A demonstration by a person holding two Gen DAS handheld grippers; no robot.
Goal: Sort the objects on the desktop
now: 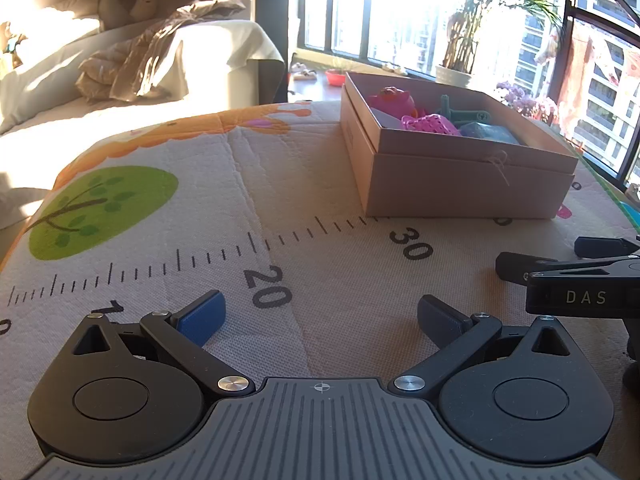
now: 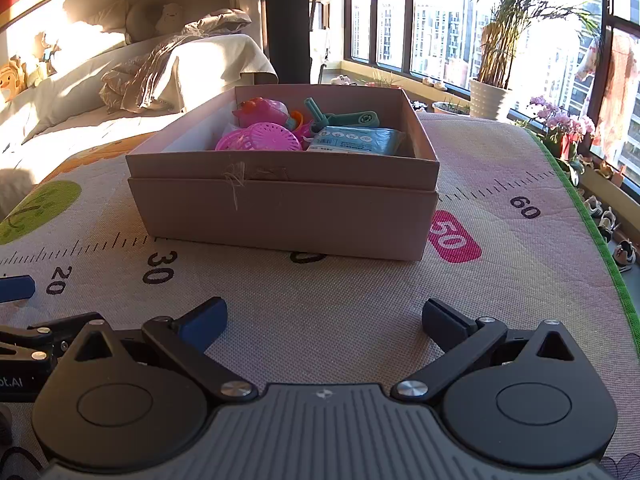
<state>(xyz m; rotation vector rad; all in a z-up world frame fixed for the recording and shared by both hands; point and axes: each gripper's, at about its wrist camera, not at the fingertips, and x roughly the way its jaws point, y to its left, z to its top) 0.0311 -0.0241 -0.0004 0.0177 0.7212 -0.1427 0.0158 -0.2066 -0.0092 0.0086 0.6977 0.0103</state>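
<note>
A tan cardboard box [image 2: 288,208] stands on the printed mat, straight ahead of my right gripper [image 2: 324,320]. The box also shows in the left wrist view [image 1: 460,184], ahead and to the right. In it lie a pink toy [image 2: 264,110], a pink round basket [image 2: 264,138], a teal plastic tool [image 2: 340,118] and a blue packet [image 2: 356,140]. My left gripper [image 1: 320,316] is open and empty, low over the mat. My right gripper is open and empty too. Each gripper shows at the edge of the other's view.
The mat [image 2: 360,300] has a printed ruler with numbers, a green tree [image 1: 100,212] and a green border [image 2: 600,240] at the right edge. A sofa with a blanket [image 2: 160,72] stands behind on the left. Windows and potted plants [image 2: 496,92] are on the right.
</note>
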